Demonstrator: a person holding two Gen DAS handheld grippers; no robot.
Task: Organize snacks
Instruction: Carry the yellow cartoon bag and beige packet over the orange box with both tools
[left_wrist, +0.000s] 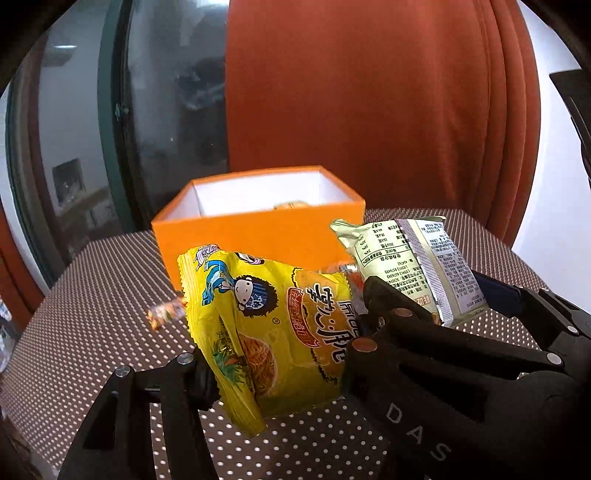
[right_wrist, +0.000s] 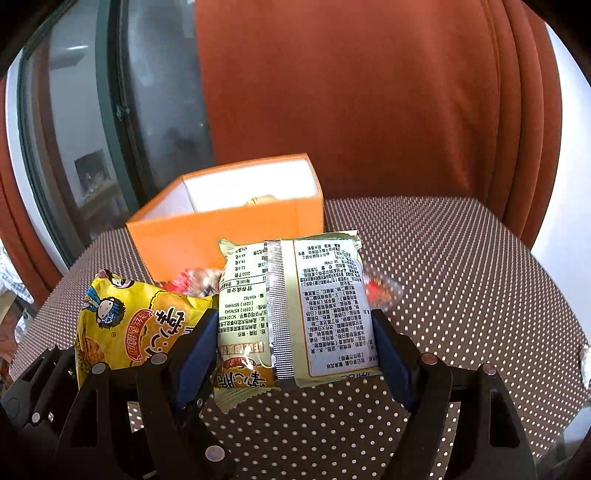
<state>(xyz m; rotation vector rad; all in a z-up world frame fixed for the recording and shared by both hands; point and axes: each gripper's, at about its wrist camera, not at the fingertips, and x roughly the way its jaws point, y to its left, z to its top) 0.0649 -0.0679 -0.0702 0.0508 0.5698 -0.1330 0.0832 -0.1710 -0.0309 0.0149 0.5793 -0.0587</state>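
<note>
My left gripper (left_wrist: 280, 347) is shut on a yellow noodle snack packet (left_wrist: 269, 317) and holds it above the dotted table. The packet also shows in the right wrist view (right_wrist: 136, 325) at the left. My right gripper (right_wrist: 295, 354) is shut on a pale green snack packet (right_wrist: 295, 306), printed back side up; it also shows in the left wrist view (left_wrist: 413, 266). An open orange box (left_wrist: 258, 229) with a white inside stands just behind both packets, also in the right wrist view (right_wrist: 221, 229). Something small lies inside it.
A brown table with white dots (right_wrist: 461, 277) carries everything. A small red wrapped sweet (right_wrist: 380, 291) lies right of the green packet, another small wrapper (left_wrist: 166, 314) left of the yellow one. An orange-red curtain (right_wrist: 369, 110) and a window (left_wrist: 74, 147) stand behind.
</note>
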